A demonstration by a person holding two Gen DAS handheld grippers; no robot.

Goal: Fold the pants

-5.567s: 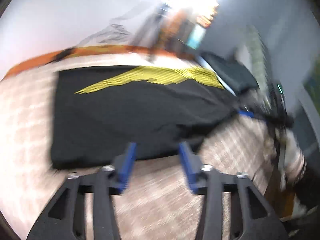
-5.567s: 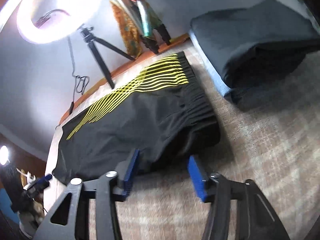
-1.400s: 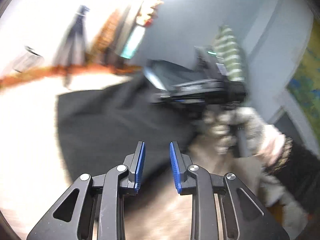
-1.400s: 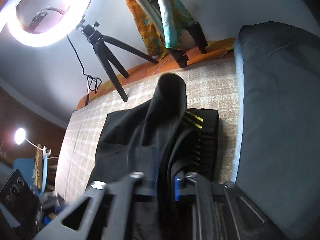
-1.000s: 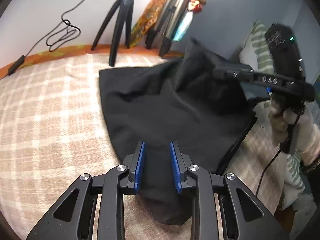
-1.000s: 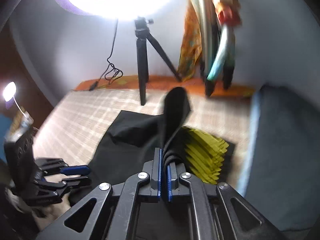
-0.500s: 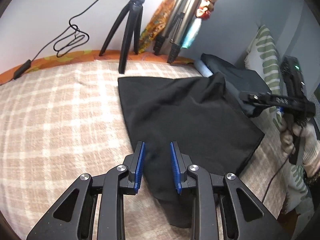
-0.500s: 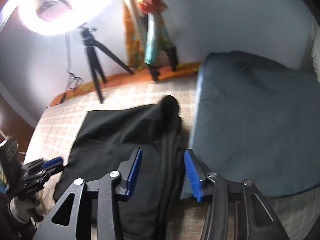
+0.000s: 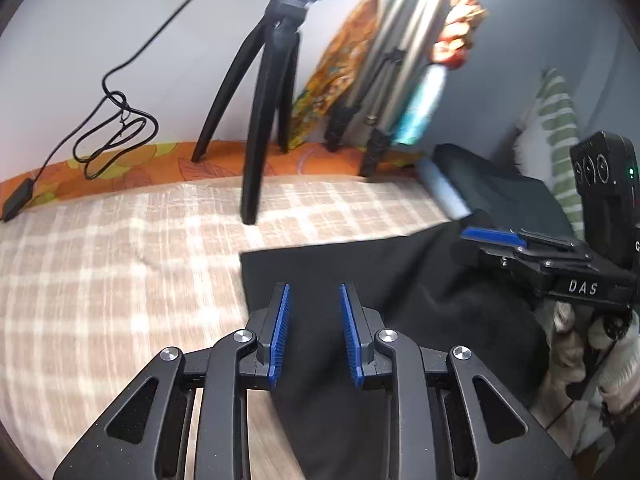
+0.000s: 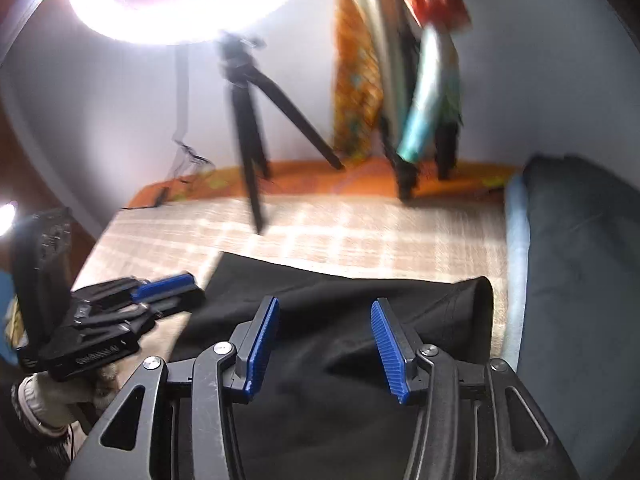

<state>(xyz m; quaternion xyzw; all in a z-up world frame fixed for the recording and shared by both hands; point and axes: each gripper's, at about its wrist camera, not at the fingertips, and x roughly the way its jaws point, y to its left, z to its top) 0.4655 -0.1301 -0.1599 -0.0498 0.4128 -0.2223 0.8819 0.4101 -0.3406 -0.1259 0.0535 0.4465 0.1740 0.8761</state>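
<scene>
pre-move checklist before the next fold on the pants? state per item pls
1. Right gripper free of cloth: ok, jaws apart, nothing pinched.
2. Left gripper free of cloth: ok, jaws apart over the pants, nothing between them.
3. Pants lying flat: not ok, a raised hump of cloth at the far right corner.
4. Fold edges aligned: cannot tell, near part hidden by the grippers.
5. Tripod off the pants: ok, its foot stands on the checked blanket beyond them.

Both wrist views close, angled down, sharing pants (image 9: 384, 304).
</scene>
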